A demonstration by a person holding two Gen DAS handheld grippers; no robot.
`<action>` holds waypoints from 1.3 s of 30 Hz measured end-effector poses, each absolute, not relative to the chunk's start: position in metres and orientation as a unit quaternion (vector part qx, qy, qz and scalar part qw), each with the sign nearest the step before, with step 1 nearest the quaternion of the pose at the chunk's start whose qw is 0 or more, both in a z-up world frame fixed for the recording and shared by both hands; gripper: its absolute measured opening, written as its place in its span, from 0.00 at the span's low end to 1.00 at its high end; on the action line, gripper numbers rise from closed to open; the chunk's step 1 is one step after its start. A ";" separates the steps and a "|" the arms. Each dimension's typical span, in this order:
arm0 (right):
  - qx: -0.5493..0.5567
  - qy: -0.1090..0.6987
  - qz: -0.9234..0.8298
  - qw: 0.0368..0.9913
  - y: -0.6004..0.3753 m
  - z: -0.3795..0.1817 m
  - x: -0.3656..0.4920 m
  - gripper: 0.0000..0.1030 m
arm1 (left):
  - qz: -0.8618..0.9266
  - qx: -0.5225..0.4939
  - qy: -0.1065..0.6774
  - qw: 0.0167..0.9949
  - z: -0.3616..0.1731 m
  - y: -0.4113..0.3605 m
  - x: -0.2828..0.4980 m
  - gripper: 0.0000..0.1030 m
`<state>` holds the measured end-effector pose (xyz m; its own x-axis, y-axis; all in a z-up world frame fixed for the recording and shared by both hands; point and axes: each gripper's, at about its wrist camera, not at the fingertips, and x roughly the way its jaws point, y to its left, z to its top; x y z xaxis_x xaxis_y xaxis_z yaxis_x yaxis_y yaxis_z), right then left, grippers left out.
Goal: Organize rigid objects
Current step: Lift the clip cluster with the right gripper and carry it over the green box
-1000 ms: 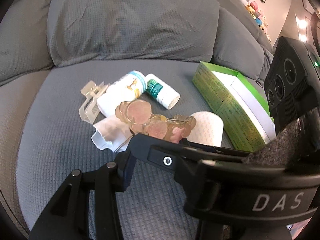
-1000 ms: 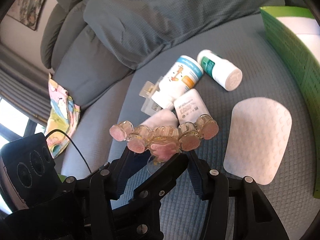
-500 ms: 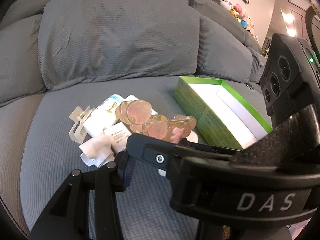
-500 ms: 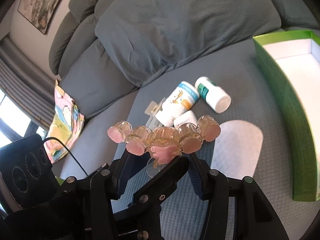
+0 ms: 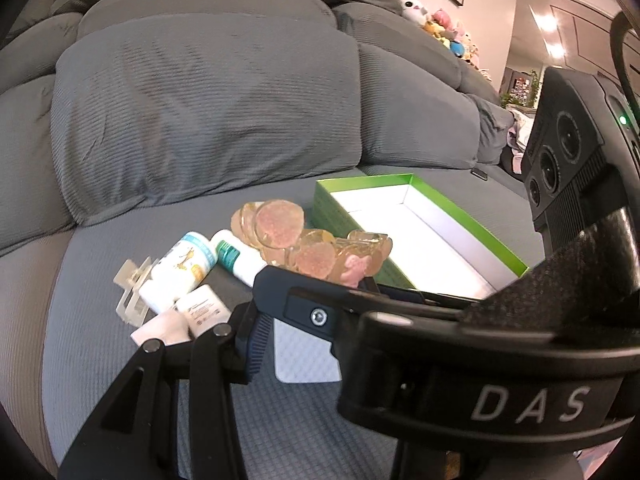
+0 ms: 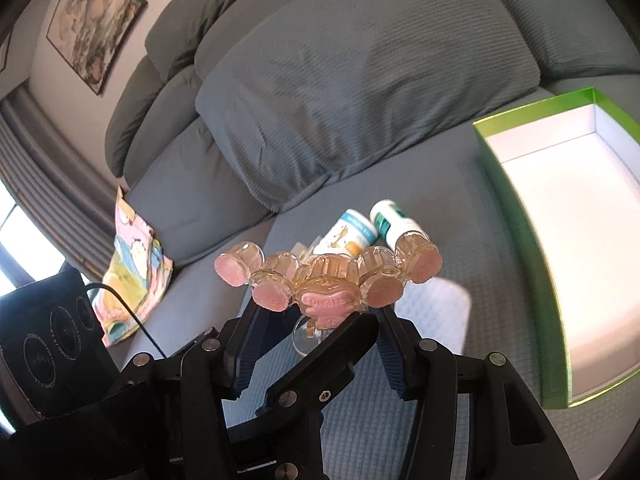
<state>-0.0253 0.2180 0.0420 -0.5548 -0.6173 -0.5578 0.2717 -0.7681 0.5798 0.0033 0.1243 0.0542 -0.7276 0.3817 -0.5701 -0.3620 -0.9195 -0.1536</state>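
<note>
An amber, paw-shaped clip (image 5: 312, 248) with pink round pads hangs above the sofa seat, to the left of the green box. Both grippers hold it together. My right gripper (image 6: 316, 320) is shut on the clip (image 6: 328, 292) from below, with a blue-padded finger at each side. My left gripper (image 5: 316, 300) is shut on it too, but its right finger is hidden behind the other gripper's black body. On the seat lie a giraffe-print bottle (image 5: 180, 268), a green-label bottle (image 5: 240, 260), a small white tube (image 5: 204, 308) and a clear claw clip (image 5: 130, 292).
An open green box (image 6: 520, 200) with a white inside stands on the seat at the right, with nothing visible in it. A flat white pad (image 6: 436, 312) lies beside it. Grey back cushions (image 5: 200, 100) rise behind. A colourful bag (image 6: 132, 268) lies at the far left.
Both grippers have risen together with the clip in their grip. The bottles have dropped lower in view, and more of the green box's inside now shows.
</note>
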 end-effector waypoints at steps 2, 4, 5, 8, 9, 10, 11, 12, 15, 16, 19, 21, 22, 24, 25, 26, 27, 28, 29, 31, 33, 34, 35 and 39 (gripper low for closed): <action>0.389 -0.222 -0.856 0.256 0.222 0.044 -0.025 0.54 | 0.929 -0.307 -0.011 0.205 0.057 0.129 0.003 0.40; 0.384 -0.226 -0.859 0.251 0.228 0.047 -0.024 0.54 | 0.929 -0.304 -0.006 0.211 0.058 0.134 0.001 0.40; 0.382 -0.228 -0.860 0.250 0.231 0.048 -0.023 0.54 | 0.929 -0.302 -0.004 0.214 0.059 0.137 0.001 0.40; 0.373 -0.232 -0.864 0.244 0.240 0.052 -0.022 0.54 | 0.931 -0.290 0.000 0.224 0.063 0.146 0.002 0.40; 0.370 -0.232 -0.866 0.242 0.242 0.053 -0.022 0.54 | 0.931 -0.288 0.001 0.226 0.063 0.148 0.001 0.40; 0.366 -0.232 -0.869 0.239 0.246 0.055 -0.021 0.54 | 0.930 -0.287 0.002 0.229 0.064 0.150 0.001 0.40; 0.364 -0.233 -0.870 0.237 0.248 0.056 -0.020 0.54 | 0.929 -0.286 0.004 0.234 0.064 0.154 0.000 0.40; 0.361 -0.234 -0.872 0.234 0.252 0.057 -0.020 0.54 | 0.929 -0.285 0.005 0.237 0.064 0.156 0.000 0.40; 0.358 -0.237 -0.874 0.226 0.259 0.057 -0.019 0.54 | 0.927 -0.283 0.006 0.245 0.063 0.163 -0.001 0.40; 0.357 -0.239 -0.875 0.224 0.262 0.057 -0.019 0.54 | 0.927 -0.282 0.005 0.249 0.063 0.165 -0.001 0.40; 0.356 -0.238 -0.877 0.215 0.267 0.056 -0.018 0.54 | 0.924 -0.285 0.004 0.257 0.061 0.173 -0.005 0.40; 0.357 -0.241 -0.878 0.209 0.272 0.055 -0.019 0.54 | 0.921 -0.286 0.005 0.264 0.060 0.179 -0.005 0.40; 0.357 -0.243 -0.878 0.205 0.276 0.053 -0.019 0.54 | 0.920 -0.286 0.004 0.268 0.059 0.181 -0.005 0.40; 0.357 -0.245 -0.880 0.198 0.282 0.052 -0.018 0.54 | 0.918 -0.285 0.004 0.277 0.059 0.187 -0.006 0.40; 0.356 -0.246 -0.881 0.193 0.285 0.052 -0.018 0.54 | 0.917 -0.284 0.005 0.281 0.059 0.191 -0.006 0.40; 0.355 -0.247 -0.882 0.189 0.288 0.052 -0.018 0.54 | 0.915 -0.284 0.006 0.286 0.058 0.195 -0.007 0.40; 0.354 -0.247 -0.883 0.186 0.291 0.052 -0.018 0.54 | 0.914 -0.284 0.007 0.289 0.058 0.198 -0.007 0.40; 0.353 -0.248 -0.884 0.182 0.294 0.051 -0.018 0.54 | 0.913 -0.285 0.008 0.293 0.058 0.200 -0.008 0.40; 0.352 -0.250 -0.884 0.178 0.298 0.051 -0.018 0.54 | 0.911 -0.286 0.010 0.297 0.057 0.204 -0.010 0.40; 0.352 -0.254 -0.885 0.171 0.305 0.049 -0.019 0.54 | 0.907 -0.289 0.012 0.306 0.056 0.211 -0.012 0.40; 0.352 -0.259 -0.885 0.161 0.312 0.048 -0.019 0.54 | 0.904 -0.288 0.012 0.316 0.054 0.217 -0.013 0.40; 0.352 -0.259 -0.886 0.155 0.315 0.047 -0.019 0.54 | 0.903 -0.287 0.013 0.319 0.053 0.219 -0.013 0.40; 0.352 -0.259 -0.887 0.151 0.318 0.047 -0.019 0.54 | 0.902 -0.287 0.014 0.322 0.053 0.222 -0.013 0.40; 0.355 -0.263 -0.886 0.140 0.328 0.043 -0.021 0.54 | 0.897 -0.292 0.012 0.332 0.049 0.231 -0.018 0.40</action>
<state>-0.0206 0.3280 0.0429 -0.7086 -0.4347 -0.5557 0.0619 -0.8229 0.5648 -0.0176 0.2307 0.0485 -0.6093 0.5878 -0.5322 -0.6021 -0.7797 -0.1718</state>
